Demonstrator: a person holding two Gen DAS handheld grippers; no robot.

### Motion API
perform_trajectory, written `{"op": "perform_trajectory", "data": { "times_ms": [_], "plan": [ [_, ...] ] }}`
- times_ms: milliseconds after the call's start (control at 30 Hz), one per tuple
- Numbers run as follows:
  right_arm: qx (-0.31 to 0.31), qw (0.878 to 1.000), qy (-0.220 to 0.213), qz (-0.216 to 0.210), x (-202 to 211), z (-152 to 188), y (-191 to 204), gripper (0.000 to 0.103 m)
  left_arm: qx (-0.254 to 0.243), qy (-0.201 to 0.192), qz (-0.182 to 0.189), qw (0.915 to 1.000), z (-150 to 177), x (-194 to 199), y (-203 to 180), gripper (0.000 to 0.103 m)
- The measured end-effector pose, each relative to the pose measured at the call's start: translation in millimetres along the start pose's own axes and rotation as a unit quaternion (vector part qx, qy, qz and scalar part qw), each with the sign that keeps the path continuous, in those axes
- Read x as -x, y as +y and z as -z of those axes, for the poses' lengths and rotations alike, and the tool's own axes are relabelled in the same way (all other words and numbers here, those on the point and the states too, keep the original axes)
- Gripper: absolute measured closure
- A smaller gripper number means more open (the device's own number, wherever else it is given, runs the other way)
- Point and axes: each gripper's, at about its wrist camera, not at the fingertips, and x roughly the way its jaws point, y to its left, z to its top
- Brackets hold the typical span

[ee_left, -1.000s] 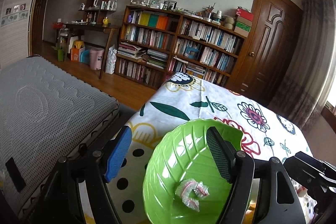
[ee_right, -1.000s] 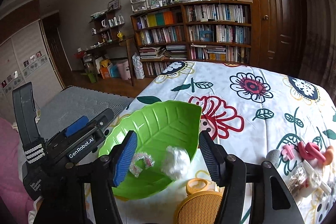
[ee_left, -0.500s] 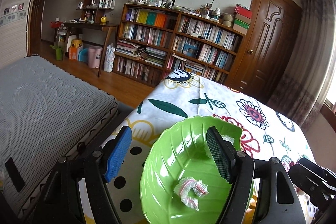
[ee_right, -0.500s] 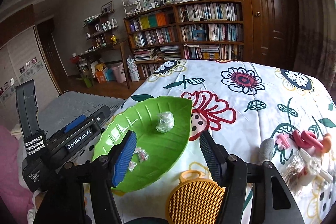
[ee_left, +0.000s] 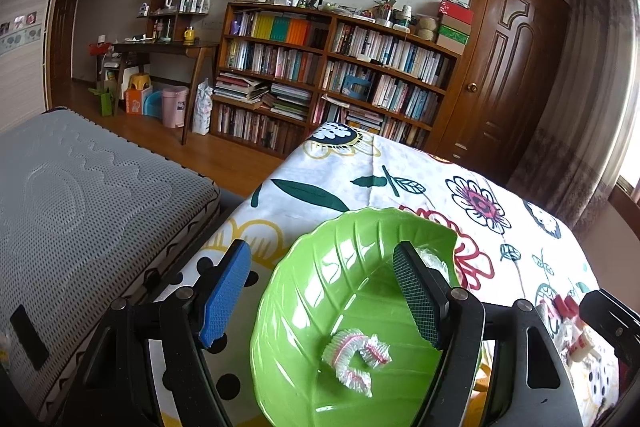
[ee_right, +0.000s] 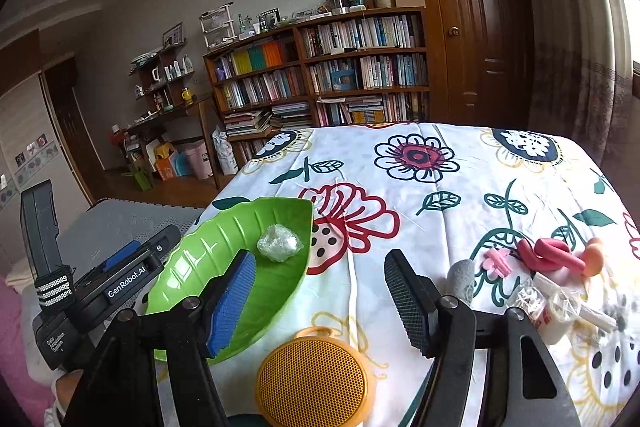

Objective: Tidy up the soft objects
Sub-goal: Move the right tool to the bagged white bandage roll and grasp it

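Note:
A green leaf-shaped dish (ee_left: pixel 320 291) (ee_right: pixel 208 259) sits on the flowered tablecloth near its left edge. In it lie a pink-and-white ruffled piece (ee_left: pixel 354 349) and a crumpled clear plastic wad (ee_right: pixel 279 242) (ee_left: pixel 434 261). My left gripper (ee_left: pixel 324 293) hovers open over the dish, empty. Also open and empty, my right gripper (ee_right: pixel 320 297) is just right of the dish, above the cloth. To the right lie a pink curled foam piece (ee_right: pixel 550 253), a small pink flower piece (ee_right: pixel 496 259), a grey soft piece (ee_right: pixel 460 277) and clear wrapped bits (ee_right: pixel 560 307).
A round yellow mesh object (ee_right: pixel 314 383) lies on the cloth under my right gripper. The left gripper's body (ee_right: pixel 100 287) shows beside the dish. A grey mattress (ee_left: pixel 80 207) borders the table's left side. Bookshelves (ee_left: pixel 332 79) and a wooden door (ee_left: pixel 508 67) stand behind.
The right gripper has drawn back to the right, off the dish, leaving the clear plastic wad lying in it. The left gripper has hardly moved.

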Motion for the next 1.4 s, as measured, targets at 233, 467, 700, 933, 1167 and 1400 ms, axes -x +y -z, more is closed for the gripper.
{"op": "perform_trajectory", "data": {
  "times_ms": [233, 467, 700, 933, 1167, 1400],
  "plan": [
    [-0.029, 0.999, -0.005, 0.02, 7.9, 4.5, -27.2, 0.033, -0.017, 0.007, 0.006, 0.9998, 5.4, -2.8, -12.8, 0.027],
    [-0.058, 0.997, -0.008, 0.043, 17.7, 11.3, -56.4, 0.032, -0.039, 0.004, 0.015, 0.9991, 8.9, -1.0, -26.2, 0.023],
    [-0.079, 0.994, -0.018, 0.07, 29.9, 15.9, -82.6, 0.03, -0.045, 0.01, 0.027, 0.9986, 8.4, 3.7, -34.0, 0.023],
    [-0.085, 0.988, -0.02, 0.124, 40.8, 32.6, -115.3, 0.025, -0.05, 0.001, 0.04, 0.9979, 8.3, 17.3, -46.2, 0.018],
    [-0.125, 0.979, -0.003, 0.163, 45.2, 57.5, -157.9, 0.025, -0.068, 0.007, 0.053, 0.9962, 18.7, 21.8, -68.9, 0.017],
    [-0.13, 0.979, 0.004, 0.16, 44.6, 65.0, -167.5, 0.025, -0.091, 0.009, 0.065, 0.9937, 26.0, 29.1, -92.7, 0.017]
  ]
}}
